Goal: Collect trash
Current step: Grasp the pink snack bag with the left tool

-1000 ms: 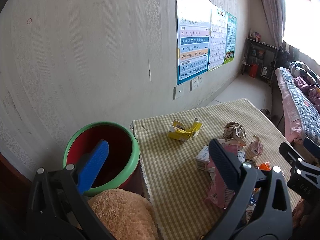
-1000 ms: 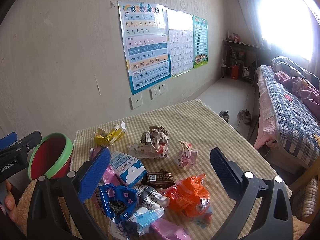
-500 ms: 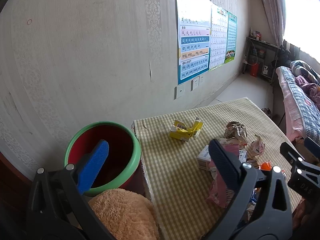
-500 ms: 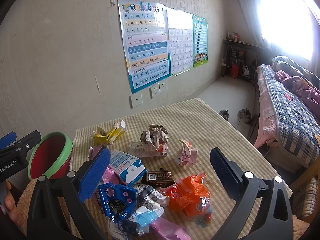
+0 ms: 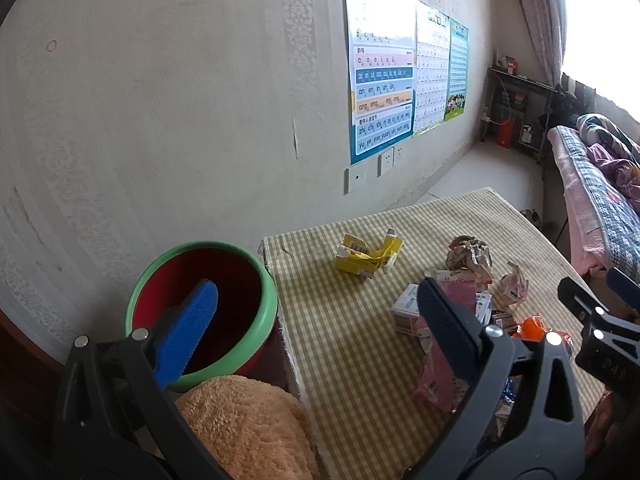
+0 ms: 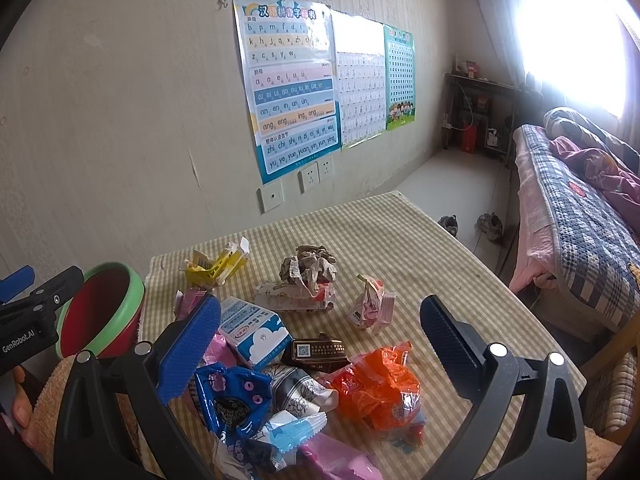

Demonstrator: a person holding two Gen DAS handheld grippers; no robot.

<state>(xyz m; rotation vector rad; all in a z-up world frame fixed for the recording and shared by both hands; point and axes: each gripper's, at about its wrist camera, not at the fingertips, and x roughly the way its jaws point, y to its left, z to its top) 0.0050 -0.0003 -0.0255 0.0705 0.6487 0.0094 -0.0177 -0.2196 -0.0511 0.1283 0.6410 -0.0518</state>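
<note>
While both sets of jaws gape empty, go left to right: keep left gripper (image 5: 312,320) beside red bin (image 5: 200,308), lower right gripper (image 6: 320,340) over wrapper pile (image 6: 304,380) mid-table, pinch orange wrapper (image 6: 380,392) by one crumpled fold.

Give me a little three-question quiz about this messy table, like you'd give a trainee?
1. True or false: the right gripper is holding a wrapper.
2. Multiple choice: the bucket with the green rim and red inside stands A) on the table's middle, B) beside the table's edge, C) on the bed.
3. What colour is the crushed carton lying nearest the wall?

Key: 1 false, it is open and empty; 2 B; 3 yellow.
</note>
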